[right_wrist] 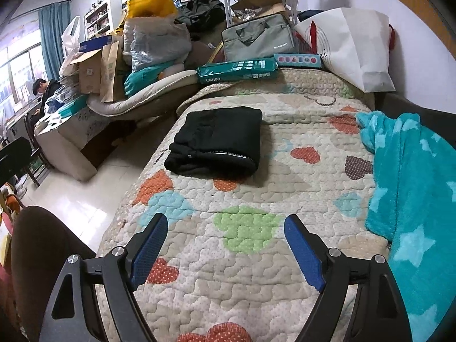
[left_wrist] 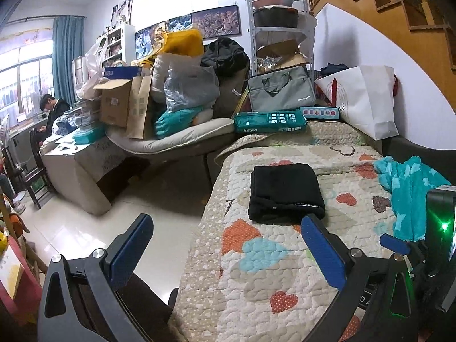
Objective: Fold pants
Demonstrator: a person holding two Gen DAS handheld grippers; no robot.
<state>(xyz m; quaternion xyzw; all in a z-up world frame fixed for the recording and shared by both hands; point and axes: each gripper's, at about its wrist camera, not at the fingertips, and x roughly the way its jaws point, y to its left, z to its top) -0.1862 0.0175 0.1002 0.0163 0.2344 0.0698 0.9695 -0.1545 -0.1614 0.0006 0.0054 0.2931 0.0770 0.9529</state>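
Black pants (left_wrist: pixel 286 193) lie folded into a compact rectangle on the heart-patterned quilt (left_wrist: pixel 256 270) of the bed; they also show in the right wrist view (right_wrist: pixel 218 141). My left gripper (left_wrist: pixel 228 233) is open and empty, hovering at the bed's near left edge, short of the pants. My right gripper (right_wrist: pixel 226 238) is open and empty above the quilt (right_wrist: pixel 242 256), nearer than the pants. The right gripper's body (left_wrist: pixel 439 228) with a green light shows at the right of the left wrist view.
A teal star blanket (right_wrist: pixel 410 199) lies on the bed's right side. A green package (right_wrist: pixel 236 71), grey laptop bag (right_wrist: pixel 259 40) and white paper bag (right_wrist: pixel 356 45) stand at the bed's far end. Piled boxes and bags (left_wrist: pixel 159 91) sit left. A seated person (left_wrist: pixel 51 114) is far left. Tiled floor (left_wrist: pixel 94 228).
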